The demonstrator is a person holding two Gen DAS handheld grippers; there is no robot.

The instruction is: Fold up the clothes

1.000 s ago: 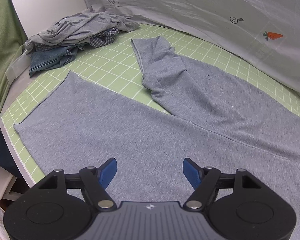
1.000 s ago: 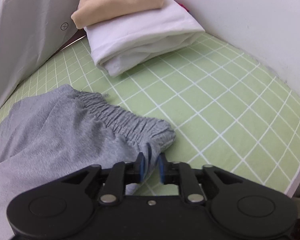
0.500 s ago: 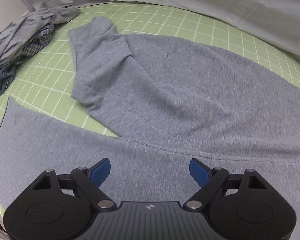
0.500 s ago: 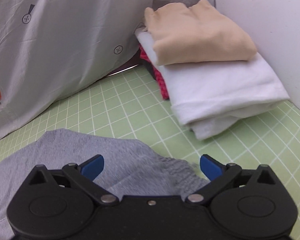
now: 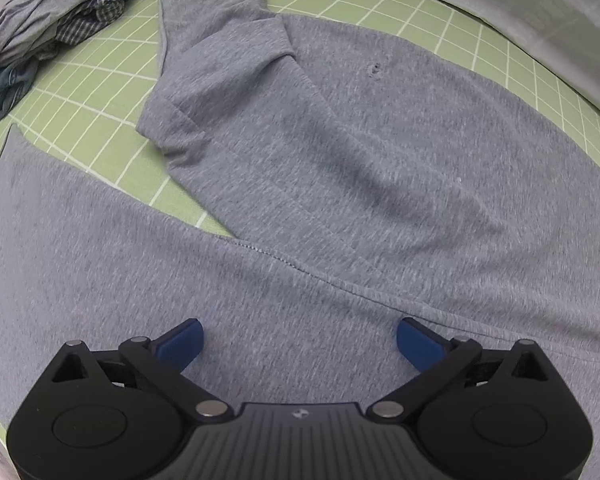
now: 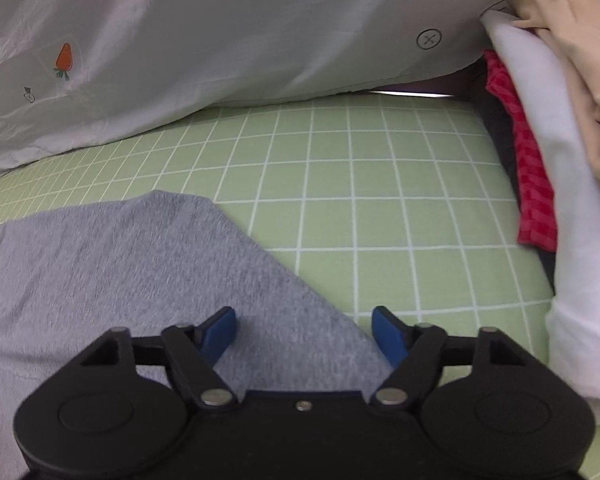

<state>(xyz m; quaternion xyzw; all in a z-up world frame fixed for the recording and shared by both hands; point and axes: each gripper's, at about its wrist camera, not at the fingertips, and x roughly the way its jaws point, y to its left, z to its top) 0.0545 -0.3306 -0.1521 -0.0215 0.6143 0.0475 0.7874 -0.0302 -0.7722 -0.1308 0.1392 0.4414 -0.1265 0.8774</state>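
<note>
A green gridded mat (image 5: 100,92) covers the tabletop, with a white sheet (image 6: 220,32) draped along its 12 o'clock edge. The grey trousers (image 5: 340,168) lie spread flat over the mat, one leg folded back on itself toward 11 o'clock. A heap of unfolded clothes (image 5: 40,28) sits at 10 o'clock; a folded stack (image 6: 560,160) sits at 3 o'clock in the right view. The left claw (image 5: 300,342) hovers level above the grey cloth, blue fingers wide apart, gripping nothing. The right claw (image 6: 304,332) hangs over the trousers' edge, likewise spread and empty.

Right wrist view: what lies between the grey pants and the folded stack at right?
Only bare green grid mat separates the grey pants from the folded stack; nothing rests there.
</note>
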